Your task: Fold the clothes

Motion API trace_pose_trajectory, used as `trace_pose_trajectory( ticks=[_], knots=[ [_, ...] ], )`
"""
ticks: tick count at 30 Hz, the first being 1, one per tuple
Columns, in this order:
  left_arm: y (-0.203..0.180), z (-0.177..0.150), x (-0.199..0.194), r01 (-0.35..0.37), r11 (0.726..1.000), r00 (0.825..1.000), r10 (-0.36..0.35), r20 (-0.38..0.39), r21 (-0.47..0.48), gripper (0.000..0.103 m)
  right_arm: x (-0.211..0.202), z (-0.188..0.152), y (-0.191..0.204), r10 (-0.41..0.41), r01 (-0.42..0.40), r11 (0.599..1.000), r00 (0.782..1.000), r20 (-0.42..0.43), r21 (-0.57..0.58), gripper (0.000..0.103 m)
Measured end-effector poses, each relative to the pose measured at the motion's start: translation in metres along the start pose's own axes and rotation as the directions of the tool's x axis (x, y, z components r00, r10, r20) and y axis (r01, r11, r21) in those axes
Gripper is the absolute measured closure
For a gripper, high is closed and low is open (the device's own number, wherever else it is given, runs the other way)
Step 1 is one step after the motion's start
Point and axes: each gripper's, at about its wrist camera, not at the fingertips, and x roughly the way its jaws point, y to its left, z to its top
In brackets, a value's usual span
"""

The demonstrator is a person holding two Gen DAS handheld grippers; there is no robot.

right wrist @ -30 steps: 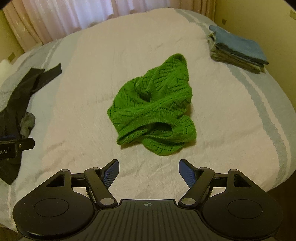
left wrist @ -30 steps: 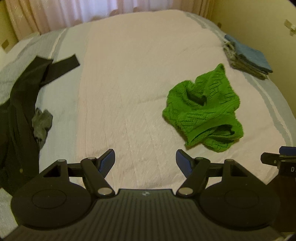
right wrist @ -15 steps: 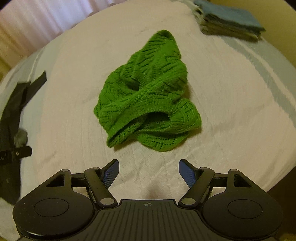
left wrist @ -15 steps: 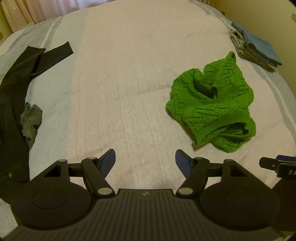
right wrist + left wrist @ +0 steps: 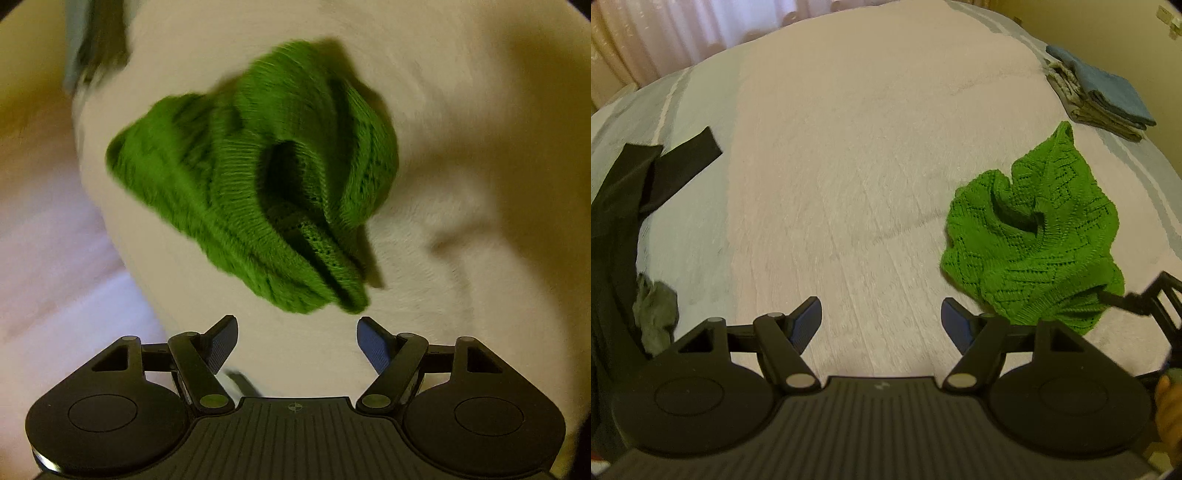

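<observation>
Now the right gripper [image 5: 297,341] sits much lower and closer to the green knit sweater [image 5: 258,192] than 1 s ago, and its view is rolled strongly – the bed cover [image 5: 461,184] runs slanted and blurred. Jaws stand wide w/ nothing between; the sweater's near hem is just ahead of the tips. Left gripper [image 5: 881,319] is also wide and empty, over bare cover. It shifted sideways – the sweater [image 5: 1030,243], crumpled on the bed, is now further right in the left wrist view. Folded stack [image 5: 1097,96] stays at the far right edge, black garment [image 5: 624,206] at left.
</observation>
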Motion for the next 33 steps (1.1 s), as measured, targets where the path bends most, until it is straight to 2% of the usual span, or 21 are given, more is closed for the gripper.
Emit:
trace_pose_trajectory(
  ticks=[2, 3, 4, 8, 10, 12, 15, 18, 21, 24, 25, 26, 27, 29, 31, 32, 33],
  knots=[
    [0.004, 0.006, 0.007, 0.0, 1.0, 1.0, 0.0, -0.004, 0.014, 0.035, 0.017, -0.005, 0.007, 0.003, -0.002, 1.0, 0.999, 0.044, -0.016, 0.028],
    [0.005, 0.009, 0.01, 0.0, 1.0, 1.0, 0.0, -0.006, 0.02, 0.035, 0.028, -0.004, 0.006, -0.007, 0.007, 1.0, 0.999, 0.053, -0.01, 0.012],
    [0.007, 0.012, 0.013, -0.001, 1.0, 1.0, 0.001, -0.007, 0.026, 0.035, 0.04, -0.003, 0.005, -0.017, 0.017, 1.0, 0.998, 0.063, -0.003, 0.003],
    [0.012, 0.025, 0.023, -0.008, 0.999, 1.0, 0.008, -0.007, 0.045, 0.035, 0.079, 0.002, 0.001, -0.068, 0.065, 0.997, 0.992, 0.109, 0.029, 0.001],
    [0.013, 0.03, 0.026, -0.008, 0.999, 1.0, 0.008, 0.0, 0.054, 0.035, 0.081, 0.011, 0.0, -0.059, 0.058, 0.998, 0.993, 0.107, 0.009, 0.025],
    [0.014, 0.033, 0.028, -0.008, 0.998, 1.0, 0.007, 0.005, 0.06, 0.035, 0.077, 0.022, 0.004, -0.055, 0.057, 0.998, 0.995, 0.081, -0.032, 0.079],
    [0.015, 0.035, 0.03, -0.003, 0.998, 1.0, 0.003, 0.003, 0.055, 0.035, 0.043, 0.034, 0.025, -0.106, 0.118, 0.97, 0.992, 0.065, -0.212, 0.084],
    [0.012, 0.035, 0.031, 0.006, 0.999, 1.0, -0.006, -0.005, 0.043, 0.035, -0.016, 0.046, 0.048, -0.145, 0.181, 0.883, 0.983, 0.116, -0.433, 0.085],
    [0.005, 0.036, 0.031, 0.031, 0.999, 0.999, -0.031, -0.017, 0.035, 0.035, -0.087, 0.071, 0.057, -0.166, 0.26, 0.818, 0.961, 0.222, -0.514, 0.089],
    [-0.013, 0.037, 0.034, 0.058, 0.997, 0.998, -0.057, -0.03, 0.047, 0.035, -0.15, 0.109, 0.052, -0.169, 0.316, 0.833, 0.927, 0.334, -0.455, 0.092],
    [-0.02, 0.038, 0.034, 0.061, 0.996, 0.998, -0.06, -0.03, 0.057, 0.035, -0.168, 0.122, 0.052, -0.162, 0.331, 0.839, 0.91, 0.382, -0.432, 0.094],
    [-0.029, 0.04, 0.034, 0.064, 0.996, 0.998, -0.063, -0.029, 0.068, 0.035, -0.187, 0.138, 0.049, -0.145, 0.339, 0.849, 0.887, 0.438, -0.406, 0.103],
    [-0.039, 0.042, 0.034, 0.072, 0.994, 0.997, -0.07, -0.026, 0.078, 0.035, -0.202, 0.151, 0.049, -0.141, 0.356, 0.855, 0.86, 0.491, -0.377, 0.103],
    [-0.059, 0.047, 0.035, 0.093, 0.991, 0.995, -0.091, -0.03, 0.095, 0.035, -0.227, 0.183, 0.052, -0.121, 0.334, 0.884, 0.84, 0.529, -0.327, 0.103],
    [-0.079, 0.053, 0.035, 0.117, 0.987, 0.993, -0.113, -0.037, 0.111, 0.035, -0.24, 0.202, 0.057, -0.081, 0.258, 0.919, 0.863, 0.498, -0.297, 0.096],
    [-0.089, 0.056, 0.036, 0.123, 0.985, 0.992, -0.119, -0.038, 0.121, 0.035, -0.246, 0.21, 0.061, -0.063, 0.222, 0.933, 0.877, 0.477, -0.284, 0.061],
    [-0.099, 0.059, 0.036, 0.127, 0.983, 0.992, -0.123, -0.038, 0.131, 0.035, -0.244, 0.214, 0.063, -0.053, 0.189, 0.946, 0.89, 0.453, -0.262, 0.001]
  ],
)
